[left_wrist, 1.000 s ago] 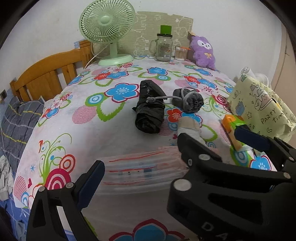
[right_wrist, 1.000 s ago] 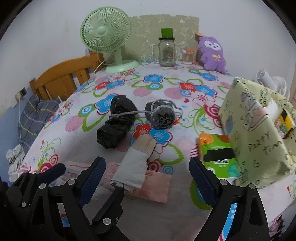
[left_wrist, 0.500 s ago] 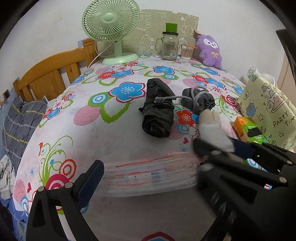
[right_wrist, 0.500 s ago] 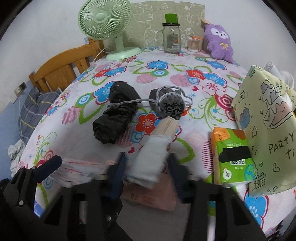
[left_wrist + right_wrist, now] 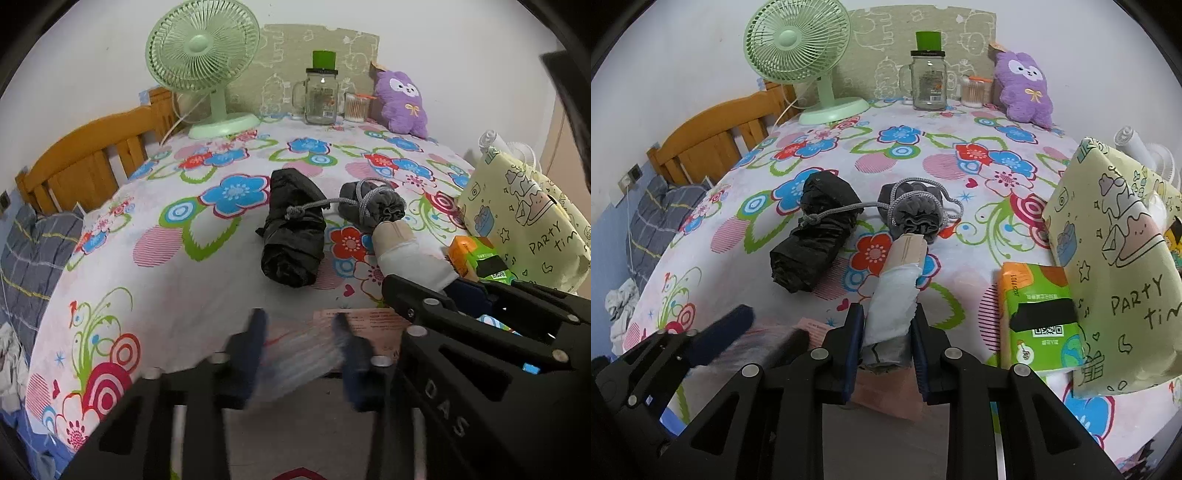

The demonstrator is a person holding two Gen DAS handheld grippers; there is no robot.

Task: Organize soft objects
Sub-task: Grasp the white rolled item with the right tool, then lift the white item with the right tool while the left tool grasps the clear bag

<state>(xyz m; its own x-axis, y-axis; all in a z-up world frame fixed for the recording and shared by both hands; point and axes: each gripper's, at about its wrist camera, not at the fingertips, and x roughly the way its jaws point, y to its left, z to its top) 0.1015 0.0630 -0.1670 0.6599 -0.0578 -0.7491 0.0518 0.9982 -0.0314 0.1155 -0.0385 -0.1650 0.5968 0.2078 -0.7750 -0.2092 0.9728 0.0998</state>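
Floral tablecloth [image 5: 923, 155] filling both frames, soft stuff lying mid-frame.
Right gripper [image 5: 886, 343] is clamping the white rolled bundle [image 5: 892, 302] at bottom centre; left gripper [image 5: 301, 354], jaws just closing, is squeezing the clear plastic pack [image 5: 295, 352].

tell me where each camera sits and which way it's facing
Left wrist view: sits on the left hand-held gripper, looking forward and down over the flowered table; its blurred jaws have just been closing around the clear plastic packet, and the right hand-held gripper shows beside it.
Right wrist view: sits on the right hand-held gripper, shut on the white rolled cloth; the left one shows at lower left.
Shared: black bundle, grey drawstring pouch, green fan, purple plush.
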